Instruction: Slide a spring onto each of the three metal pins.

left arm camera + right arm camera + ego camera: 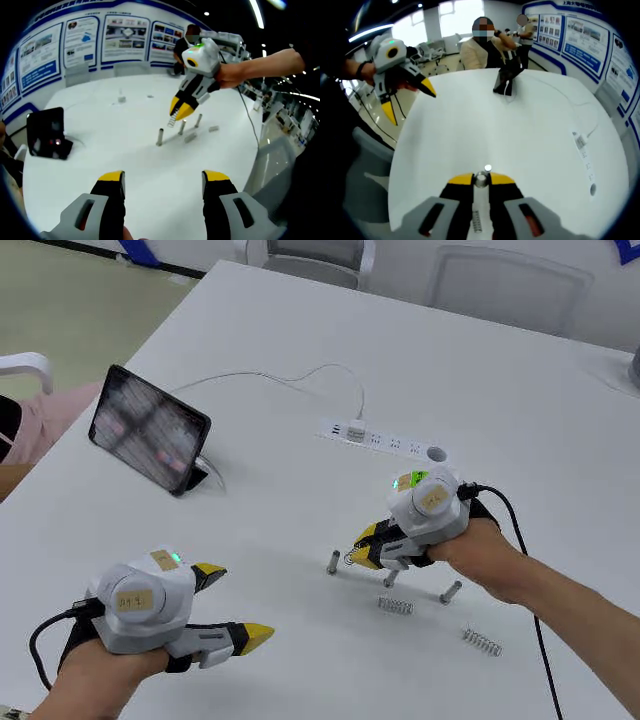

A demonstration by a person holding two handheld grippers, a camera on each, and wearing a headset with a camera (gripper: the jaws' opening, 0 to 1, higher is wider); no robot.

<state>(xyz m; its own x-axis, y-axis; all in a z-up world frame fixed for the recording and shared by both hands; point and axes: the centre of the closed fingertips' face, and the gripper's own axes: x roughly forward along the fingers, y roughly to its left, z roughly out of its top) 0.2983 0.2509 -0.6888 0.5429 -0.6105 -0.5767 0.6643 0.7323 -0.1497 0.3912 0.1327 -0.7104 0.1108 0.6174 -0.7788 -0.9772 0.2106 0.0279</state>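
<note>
R gripper (362, 548): jaws pinched on spring (350, 558), held near-side of power strip (383, 438), by 3 pins (390, 578). 2 loose springs (395, 605) laid farther from strip. L gripper (232, 603): jaws wide, nothing held, well apart from strip.

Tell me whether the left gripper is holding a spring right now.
No, the left gripper has its jaws wide apart with nothing between them.

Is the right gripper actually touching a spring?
Touching: the right gripper view shows the right gripper clamping the spring between its jaws.
</note>
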